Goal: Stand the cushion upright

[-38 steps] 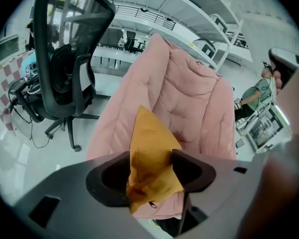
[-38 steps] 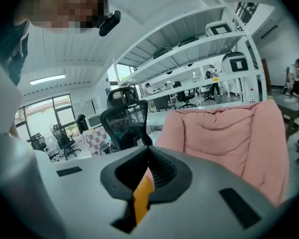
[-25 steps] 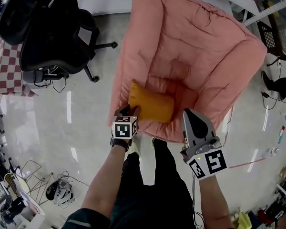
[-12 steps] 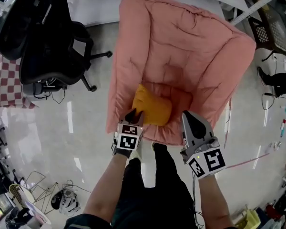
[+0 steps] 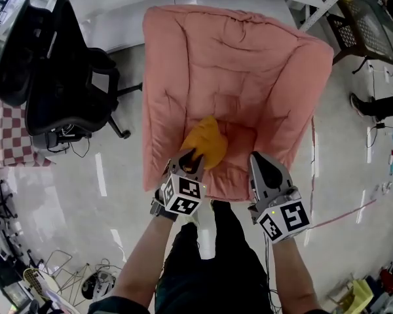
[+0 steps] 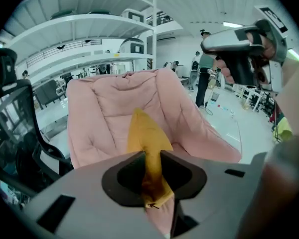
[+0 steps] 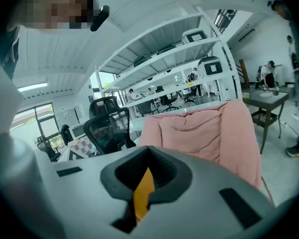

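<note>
An orange cushion (image 5: 208, 141) rests on the seat of a pink padded chair (image 5: 236, 64), tipped up on one edge with a corner pointing toward the chair back. My left gripper (image 5: 191, 157) holds its near corner. In the left gripper view the orange fabric (image 6: 144, 133) is pinched between the jaws of the left gripper (image 6: 150, 156), which are closing on it. My right gripper (image 5: 261, 163) hovers over the seat's front edge, right of the cushion and apart from it, jaws together. In the right gripper view a sliver of the cushion (image 7: 142, 193) shows below the right gripper (image 7: 149, 156).
A black office chair (image 5: 59, 77) stands left of the pink chair. A dark table (image 5: 354, 25) is at the upper right, with shelving behind. Cables and small items lie on the glossy floor at lower left. The person's legs are right at the seat's front edge.
The left gripper has risen and rolled with the cushion's corner. The cushion has gone from lying flat to raised on edge. The right gripper shifted slightly.
</note>
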`<move>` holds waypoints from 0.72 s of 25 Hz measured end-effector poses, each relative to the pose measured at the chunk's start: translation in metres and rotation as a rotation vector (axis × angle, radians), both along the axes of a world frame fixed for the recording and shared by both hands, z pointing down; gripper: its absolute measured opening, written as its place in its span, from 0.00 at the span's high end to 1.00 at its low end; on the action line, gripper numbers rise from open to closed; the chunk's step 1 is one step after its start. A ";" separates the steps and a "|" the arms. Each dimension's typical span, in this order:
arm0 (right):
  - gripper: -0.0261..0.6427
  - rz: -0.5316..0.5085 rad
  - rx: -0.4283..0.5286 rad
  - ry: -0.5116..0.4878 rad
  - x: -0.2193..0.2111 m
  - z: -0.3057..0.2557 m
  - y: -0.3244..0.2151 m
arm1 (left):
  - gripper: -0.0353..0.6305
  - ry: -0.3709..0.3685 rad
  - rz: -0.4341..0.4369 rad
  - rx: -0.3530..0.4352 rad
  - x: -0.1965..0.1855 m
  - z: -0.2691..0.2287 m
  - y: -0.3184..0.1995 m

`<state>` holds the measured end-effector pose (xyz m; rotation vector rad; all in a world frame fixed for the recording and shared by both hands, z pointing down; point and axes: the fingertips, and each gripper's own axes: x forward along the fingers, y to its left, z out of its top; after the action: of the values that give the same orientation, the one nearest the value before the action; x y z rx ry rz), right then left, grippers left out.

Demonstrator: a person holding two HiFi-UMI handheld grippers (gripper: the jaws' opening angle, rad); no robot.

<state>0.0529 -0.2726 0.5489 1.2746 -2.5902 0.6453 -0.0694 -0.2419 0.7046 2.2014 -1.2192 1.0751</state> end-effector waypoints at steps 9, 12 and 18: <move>0.96 0.073 0.019 -0.048 0.036 -0.015 -0.008 | 0.80 -0.113 0.297 0.109 0.036 -0.058 -0.039; 0.96 0.093 0.028 -0.062 0.049 -0.021 -0.015 | 0.80 -0.141 0.399 0.134 0.052 -0.072 -0.054; 0.96 0.130 0.044 -0.072 0.077 -0.027 -0.031 | 0.80 -0.191 0.606 0.166 0.082 -0.079 -0.076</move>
<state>0.1299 -0.3039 0.5220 1.4700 -2.6082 0.6724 0.0130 -0.3176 0.6253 2.7411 -0.7323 1.4804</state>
